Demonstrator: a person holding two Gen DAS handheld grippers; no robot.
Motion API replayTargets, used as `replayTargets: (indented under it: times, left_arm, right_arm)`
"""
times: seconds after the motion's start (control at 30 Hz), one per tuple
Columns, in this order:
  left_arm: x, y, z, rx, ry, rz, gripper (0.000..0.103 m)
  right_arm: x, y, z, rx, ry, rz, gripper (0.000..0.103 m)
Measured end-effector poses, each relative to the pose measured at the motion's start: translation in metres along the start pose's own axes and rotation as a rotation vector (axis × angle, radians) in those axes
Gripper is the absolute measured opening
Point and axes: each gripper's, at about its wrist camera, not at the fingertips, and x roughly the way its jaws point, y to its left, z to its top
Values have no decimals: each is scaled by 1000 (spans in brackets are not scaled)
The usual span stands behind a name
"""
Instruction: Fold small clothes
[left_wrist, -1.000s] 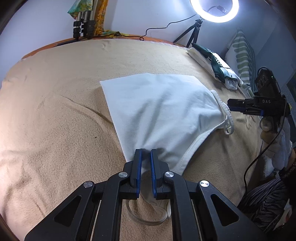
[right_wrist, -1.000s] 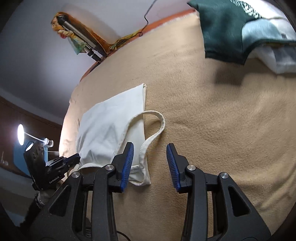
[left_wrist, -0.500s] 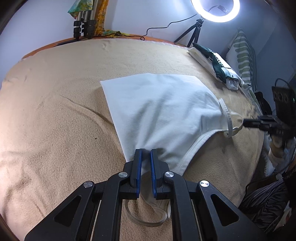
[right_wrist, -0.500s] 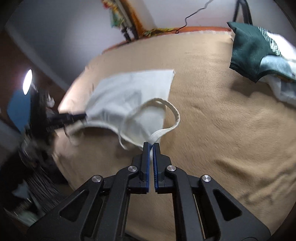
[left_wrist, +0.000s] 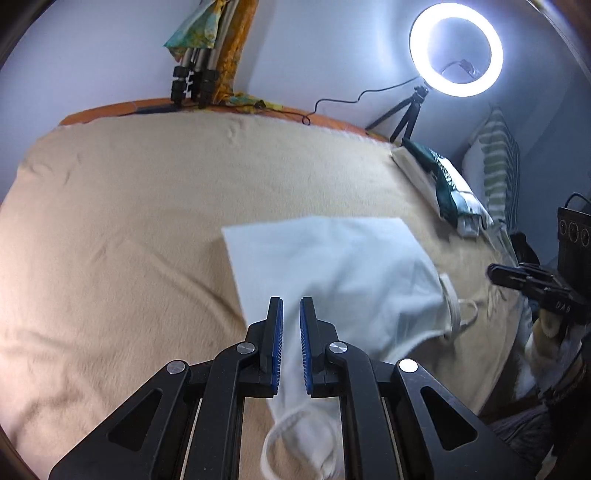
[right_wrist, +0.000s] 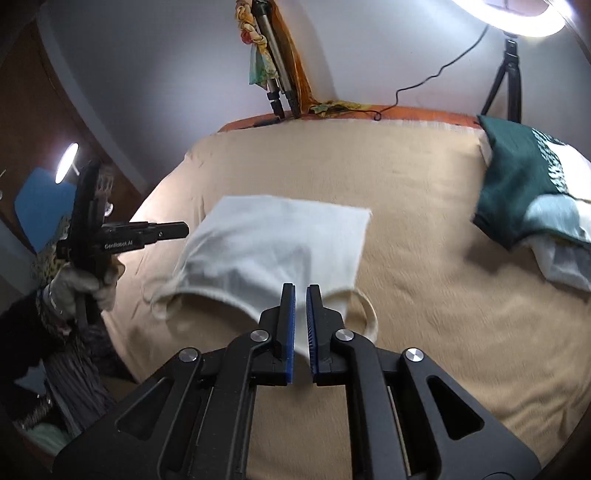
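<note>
The white sleeveless cotton vest (left_wrist: 332, 266) is pinched at each shoulder strap, left gripper (left_wrist: 291, 343) and right gripper (right_wrist: 300, 325) both clamped on fabric. Looks like the shoulders get carried toward the hem next, kept level.

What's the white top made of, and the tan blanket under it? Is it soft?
White tank top: looks like thin matte cotton knit; it drapes limply from both grippers and has ribbed trim on its straps. Tan blanket: seems fleecy or brushed, since its surface is fuzzy with soft rumples. Both look soft, though pictures can't prove it.
</note>
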Motion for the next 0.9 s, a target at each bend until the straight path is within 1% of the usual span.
replayTargets:
  times: [0.07, 0.13, 0.2, 0.23, 0.27, 0.3, 0.37, 0.43, 0.5, 0.57, 0.6, 0.63, 0.67, 0.7, 0.73, 0.8, 0.87, 0.9]
  left_arm:
    - [11, -7, 6, 16, 5, -5, 8]
    - [24, -13, 6, 40, 42, -8, 8]
    - [34, -17, -2, 66, 87, -2, 8]
    - [38, -18, -6, 79, 101, 1, 8]
    - [39, -20, -11, 93, 106, 2, 8]
    - [37, -21, -15, 116, 87, 4, 8]
    - [33, -20, -19, 151, 86, 6, 8]
    - [25, -14, -21, 139, 84, 5, 8]
    - [18, -4, -20, 102, 73, 12, 8]
    - [9, 9, -17, 39, 49, 2, 8]
    - [6, 14, -14, 7, 42, -2, 8]
    - [5, 20, -13, -26, 43, -6, 10]
    - [6, 25, -11, -64, 45, -13, 14]
    - [6, 32, -10, -110, 48, -28, 24]
    - [9, 39, -10, -161, 55, -58, 28]
    - [17, 50, -11, -247, 87, -106, 28]
    - [25, 55, -11, -285, 118, -119, 28]
    - [26, 57, -11, -297, 114, -131, 28]
  right_arm:
    - [24, 6, 9, 1, 24, -14, 7]
    - [49, 13, 16, -1, 58, -38, 7]
    - [68, 15, 15, -19, 99, -58, 7]
    - [75, 15, 13, -21, 119, -54, 7]
    - [79, 14, 9, -22, 135, -52, 7]
    - [82, 14, 4, -34, 145, -59, 7]
    - [83, 14, -4, -69, 153, -93, 7]
    - [78, 13, -8, -74, 150, -87, 7]
    - [66, 8, -7, -54, 153, -54, 7]
    - [51, 3, -7, -41, 135, -12, 11]
    - [43, -3, -5, -22, 114, 4, 27]
    - [35, -9, -3, 6, 82, 14, 48]
    - [28, -18, 0, 42, 46, 17, 56]
    - [25, -27, 1, 80, 24, 22, 58]
    - [24, -35, 1, 115, 19, 37, 58]
    - [27, -53, 1, 195, 17, 58, 58]
    - [34, -66, -1, 246, 27, 69, 57]
    - [37, -71, -2, 268, 34, 70, 57]
